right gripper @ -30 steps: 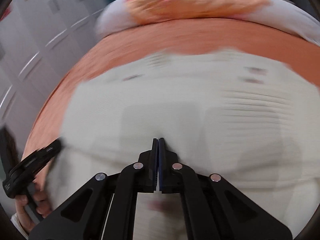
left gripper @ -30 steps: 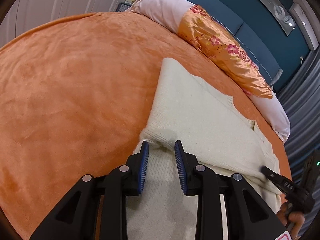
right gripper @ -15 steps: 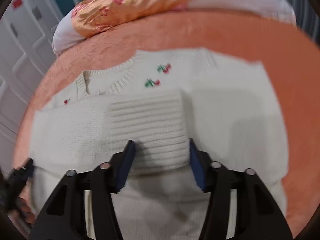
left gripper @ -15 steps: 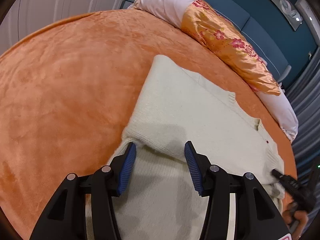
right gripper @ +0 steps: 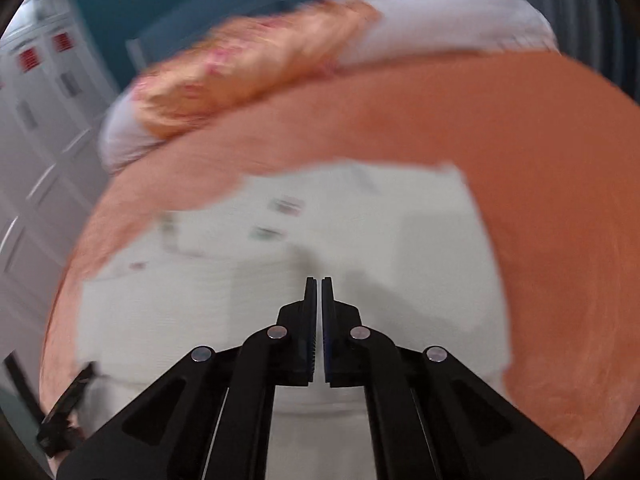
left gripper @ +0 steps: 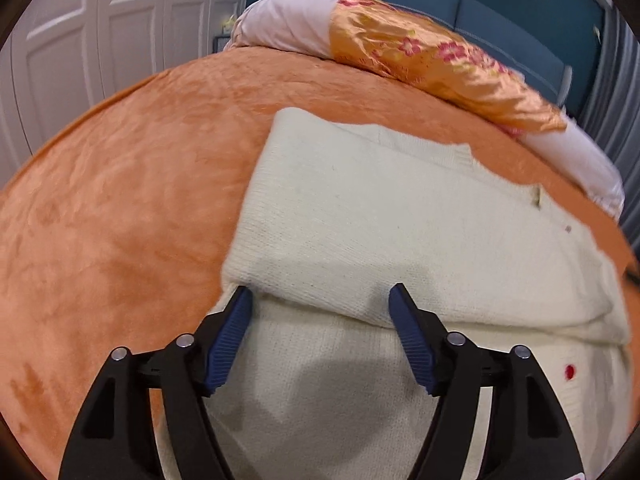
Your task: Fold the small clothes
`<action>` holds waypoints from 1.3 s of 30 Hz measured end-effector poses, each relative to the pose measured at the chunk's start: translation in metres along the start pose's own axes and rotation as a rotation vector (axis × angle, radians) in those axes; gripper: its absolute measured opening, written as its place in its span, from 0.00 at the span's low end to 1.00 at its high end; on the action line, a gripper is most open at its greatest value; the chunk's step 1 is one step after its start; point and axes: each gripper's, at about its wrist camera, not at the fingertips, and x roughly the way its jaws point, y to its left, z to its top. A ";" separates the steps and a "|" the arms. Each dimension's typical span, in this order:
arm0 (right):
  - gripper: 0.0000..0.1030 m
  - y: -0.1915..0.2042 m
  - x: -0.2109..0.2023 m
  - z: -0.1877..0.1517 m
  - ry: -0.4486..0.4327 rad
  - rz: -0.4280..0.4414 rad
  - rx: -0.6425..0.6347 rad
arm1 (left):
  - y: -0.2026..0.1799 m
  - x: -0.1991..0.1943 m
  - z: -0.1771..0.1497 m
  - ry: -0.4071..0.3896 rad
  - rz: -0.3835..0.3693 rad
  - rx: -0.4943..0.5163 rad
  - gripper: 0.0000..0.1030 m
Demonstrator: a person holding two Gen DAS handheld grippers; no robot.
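Observation:
A cream knit sweater [left gripper: 380, 216] lies flat on the orange bedspread, with one part folded over across its body. In the left wrist view my left gripper [left gripper: 319, 292] hovers over the near edge of that fold. Its jaws are opening wide and its blue pads [left gripper: 228, 340] press on nothing. In the blurred right wrist view the sweater [right gripper: 380, 240] shows small embroidered motifs [right gripper: 286, 204] near the neck. My right gripper [right gripper: 320, 282] is shut above the knit with nothing between its fingers. The left gripper [right gripper: 66, 404] shows at that view's lower left edge.
The orange plush bedspread [left gripper: 120, 200] covers the whole bed. A long pillow with an orange floral cover [left gripper: 432, 60] lies along the head end, in front of a teal headboard [left gripper: 500, 8]. White panelled doors [left gripper: 80, 40] stand beyond the bed's left side.
The left jaws have spread from narrow to wide over the fold's edge, and the hand has rolled. The right jaws opened over the ribbed cuff, then shut again empty as the gripper drew back.

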 end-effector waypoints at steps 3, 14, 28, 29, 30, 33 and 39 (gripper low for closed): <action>0.03 0.087 0.021 0.000 0.049 0.061 -0.185 | -0.003 0.000 0.000 -0.002 0.021 0.017 0.68; 0.01 0.224 0.141 -0.025 0.211 0.153 -0.440 | -0.001 0.003 -0.004 -0.014 0.011 0.015 0.71; 0.24 -0.048 0.017 -0.022 0.043 -0.073 0.004 | -0.009 0.004 -0.003 -0.009 0.032 0.051 0.77; 0.37 -0.052 0.014 -0.028 0.049 -0.061 0.018 | -0.010 0.003 -0.002 -0.005 0.034 0.051 0.77; 0.37 -0.057 0.012 -0.033 0.051 -0.047 0.040 | -0.010 0.003 -0.001 -0.001 0.034 0.050 0.77; 0.37 -0.063 0.018 -0.041 0.046 -0.005 0.096 | -0.005 -0.003 0.005 0.020 0.011 0.025 0.78; 0.37 -0.047 0.019 -0.029 0.015 0.067 0.167 | -0.001 -0.024 0.013 -0.040 0.162 0.033 0.80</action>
